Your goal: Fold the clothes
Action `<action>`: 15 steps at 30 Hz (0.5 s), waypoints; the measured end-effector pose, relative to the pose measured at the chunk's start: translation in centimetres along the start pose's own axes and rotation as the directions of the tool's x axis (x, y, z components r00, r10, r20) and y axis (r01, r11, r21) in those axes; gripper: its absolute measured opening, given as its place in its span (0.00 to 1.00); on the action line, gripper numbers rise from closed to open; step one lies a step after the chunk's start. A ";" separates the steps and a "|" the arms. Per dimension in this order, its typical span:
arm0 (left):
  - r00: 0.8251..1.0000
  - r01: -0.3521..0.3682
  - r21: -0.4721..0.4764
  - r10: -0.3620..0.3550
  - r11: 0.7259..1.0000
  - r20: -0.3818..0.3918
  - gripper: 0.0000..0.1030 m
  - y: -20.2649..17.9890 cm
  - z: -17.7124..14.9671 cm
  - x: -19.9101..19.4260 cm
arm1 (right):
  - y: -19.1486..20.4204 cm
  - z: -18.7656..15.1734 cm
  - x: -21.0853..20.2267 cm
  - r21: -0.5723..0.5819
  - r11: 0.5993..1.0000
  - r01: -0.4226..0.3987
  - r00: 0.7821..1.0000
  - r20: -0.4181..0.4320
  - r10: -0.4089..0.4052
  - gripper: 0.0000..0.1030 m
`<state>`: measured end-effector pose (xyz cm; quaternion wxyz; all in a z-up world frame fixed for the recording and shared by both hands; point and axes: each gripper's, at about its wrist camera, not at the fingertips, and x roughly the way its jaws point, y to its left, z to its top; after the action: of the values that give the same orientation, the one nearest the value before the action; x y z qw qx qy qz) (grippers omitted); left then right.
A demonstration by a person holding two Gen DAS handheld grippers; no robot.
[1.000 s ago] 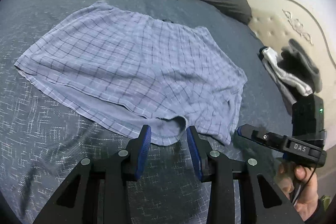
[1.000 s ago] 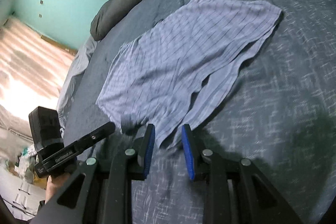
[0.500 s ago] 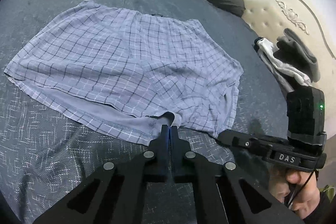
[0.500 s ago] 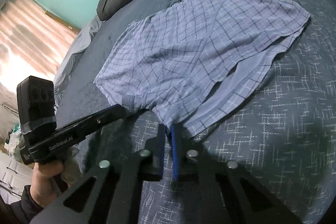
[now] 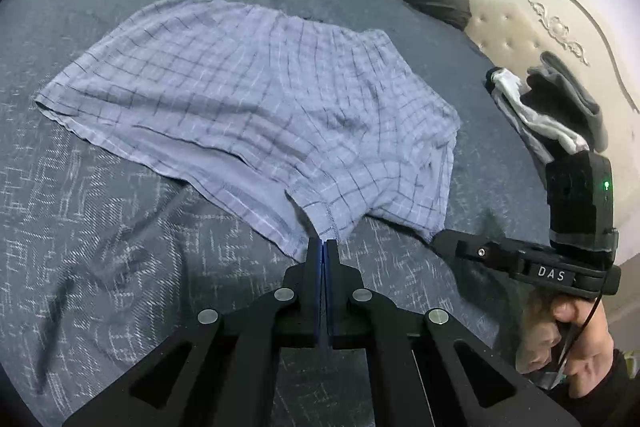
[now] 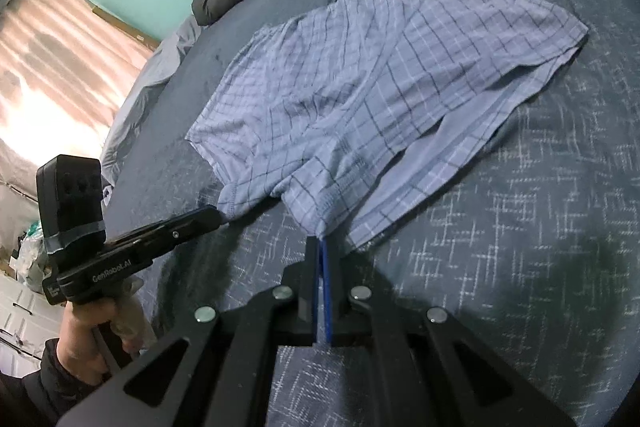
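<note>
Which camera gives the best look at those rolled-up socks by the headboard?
The left wrist view: the socks lie in plain sight at its right edge, beside the cream headboard. The right wrist view does not show them at all.

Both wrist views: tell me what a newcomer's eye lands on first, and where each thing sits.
The plaid shorts dominate, spread flat across the middle of the dark patterned bedspread. Next come the two black claws: the left claw is shut on the shorts' near hem at the crotch, and the right claw pinches the same hem. A cream carved headboard with a small pile of grey and white clothes before it stands at the right of the left view.
</note>
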<state>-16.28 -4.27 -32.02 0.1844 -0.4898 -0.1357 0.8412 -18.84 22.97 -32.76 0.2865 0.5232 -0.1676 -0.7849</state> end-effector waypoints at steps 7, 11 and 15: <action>1.000 -0.002 -0.008 0.002 1.000 -0.028 0.01 -0.1 -0.2 0.9 | -0.4 -0.1 0.0 0.005 1.000 0.002 1.000 -0.013 -0.002 0.01; 1.000 0.005 -0.053 -0.005 0.999 0.001 0.05 0.7 0.2 0.2 | -0.4 0.1 -0.2 -0.008 1.000 0.006 1.000 -0.010 -0.006 0.03; 0.999 0.007 -0.108 -0.003 0.994 0.034 0.26 1.9 0.6 -0.3 | -0.4 0.3 -0.6 -0.003 1.000 0.007 1.000 0.002 -0.007 0.03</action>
<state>-16.99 -6.11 -32.30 0.1574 -0.4842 -0.1852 0.8405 -19.10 23.66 -32.41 0.2842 0.5224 -0.1648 -0.7869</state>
